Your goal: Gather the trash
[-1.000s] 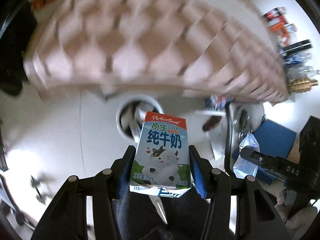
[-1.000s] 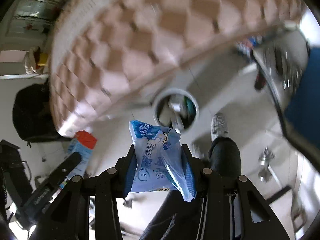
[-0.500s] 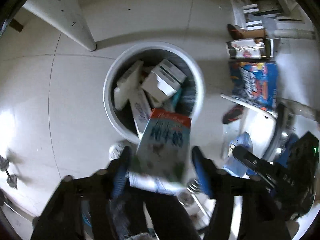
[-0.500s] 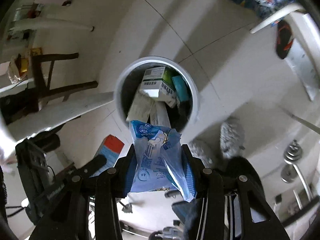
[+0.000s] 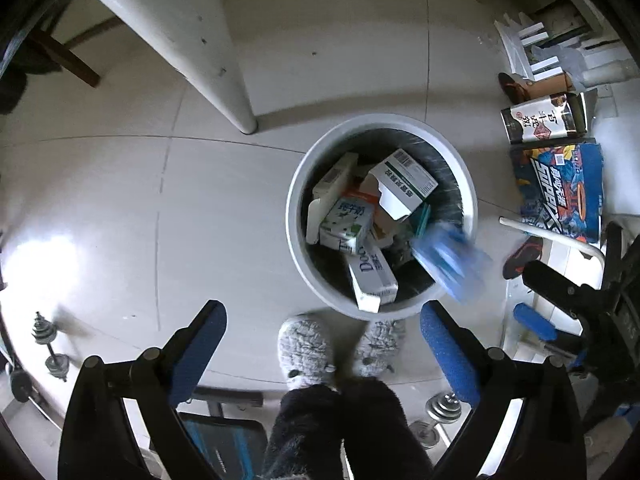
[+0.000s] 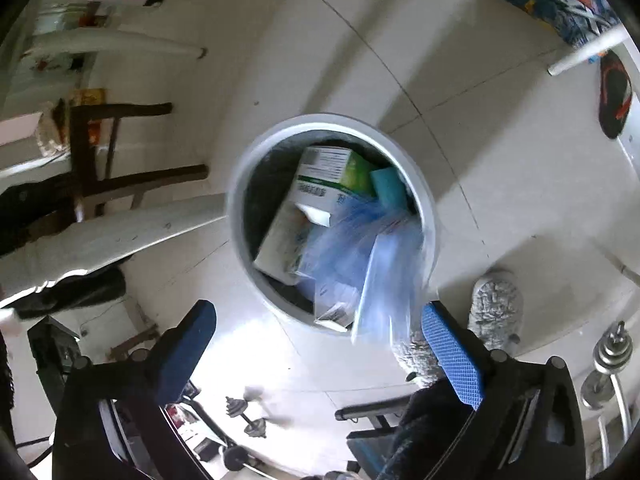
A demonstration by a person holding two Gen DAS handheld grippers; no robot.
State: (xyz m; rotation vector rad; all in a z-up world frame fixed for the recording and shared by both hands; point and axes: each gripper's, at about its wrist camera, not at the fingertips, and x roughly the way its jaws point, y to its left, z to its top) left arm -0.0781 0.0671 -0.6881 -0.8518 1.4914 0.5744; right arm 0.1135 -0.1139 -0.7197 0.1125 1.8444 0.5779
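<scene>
From above, I look down past my left gripper (image 5: 322,330), its jaws opening wide with nothing between them, onto a pale tiled floor (image 5: 100,200). Just right of centre stands a round white trash bin (image 5: 294,240), and the milk carton (image 5: 348,220) lies inside it among other boxes. It looks light and stiff, best pinched across its flat sides. Further right, a blue plastic wrapper (image 5: 450,262) is a blur in mid-fall at the bin's rim; whether it will land inside I cannot tell. It seems flimsy, slippery and nearly weightless, so I would take it at a bunched fold. My right gripper (image 6: 318,332) hangs over the bin too, jaws opening and empty.
</scene>
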